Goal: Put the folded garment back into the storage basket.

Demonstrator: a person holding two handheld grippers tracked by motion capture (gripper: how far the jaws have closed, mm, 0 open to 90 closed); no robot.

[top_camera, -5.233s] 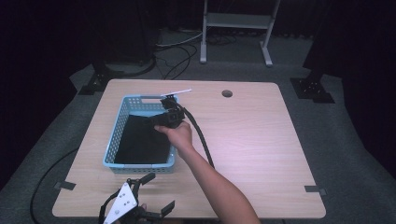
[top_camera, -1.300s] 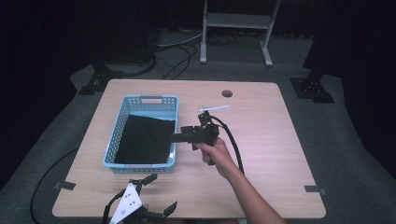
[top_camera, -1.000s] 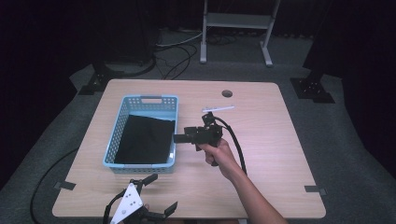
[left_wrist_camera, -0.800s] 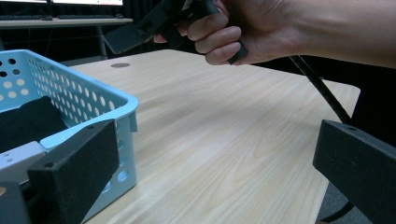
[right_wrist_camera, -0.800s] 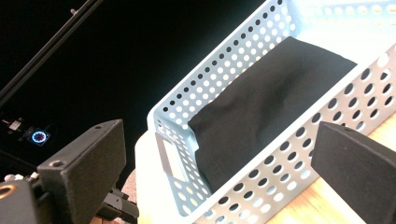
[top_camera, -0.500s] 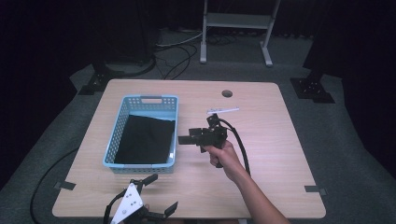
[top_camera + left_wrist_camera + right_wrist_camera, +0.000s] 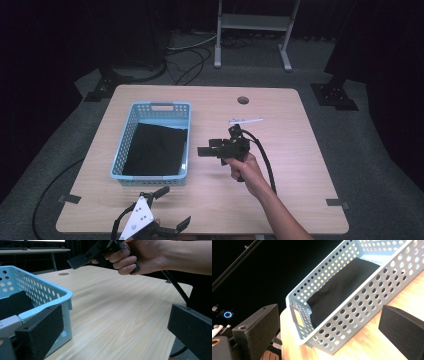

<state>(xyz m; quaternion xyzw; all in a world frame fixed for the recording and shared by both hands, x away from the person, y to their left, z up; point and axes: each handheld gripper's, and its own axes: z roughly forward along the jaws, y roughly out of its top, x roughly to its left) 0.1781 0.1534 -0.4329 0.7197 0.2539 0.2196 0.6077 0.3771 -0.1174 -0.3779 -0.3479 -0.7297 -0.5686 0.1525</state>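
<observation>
Resting at the near edge of the table [image 7: 300, 200], the left gripper [image 7: 162, 215] lies flat with its jaws spread and nothing between them; in the left gripper view its pads frame bare wood and the near corner of the blue basket [image 7: 150, 142]. It sits just in front of the basket's short near wall, so of the two tools it is the closer one to that end.

Farther in, the right gripper [image 7: 207, 150] is held in the person's right hand [image 7: 242, 167] above the table's middle, just beside the basket's right long wall and apart from it. Its jaws point left toward that wall, also spread and empty; the right gripper view looks between the pads straight at the perforated side.

Inside the basket lies the black cloth [image 7: 152, 147], folded flat on the floor and covering most of it. The basket's long axis runs away from the person, so the cloth lies left of the right gripper, behind a wall that stands between them. Any reach for it would, I judge, have to go up and over that rim, not straight across.

Open room is generous to the right and behind: bare wood, with only a thin white strip [image 7: 246, 120] lying well beyond the hand, and a round hole [image 7: 243, 100] near the far edge.
</observation>
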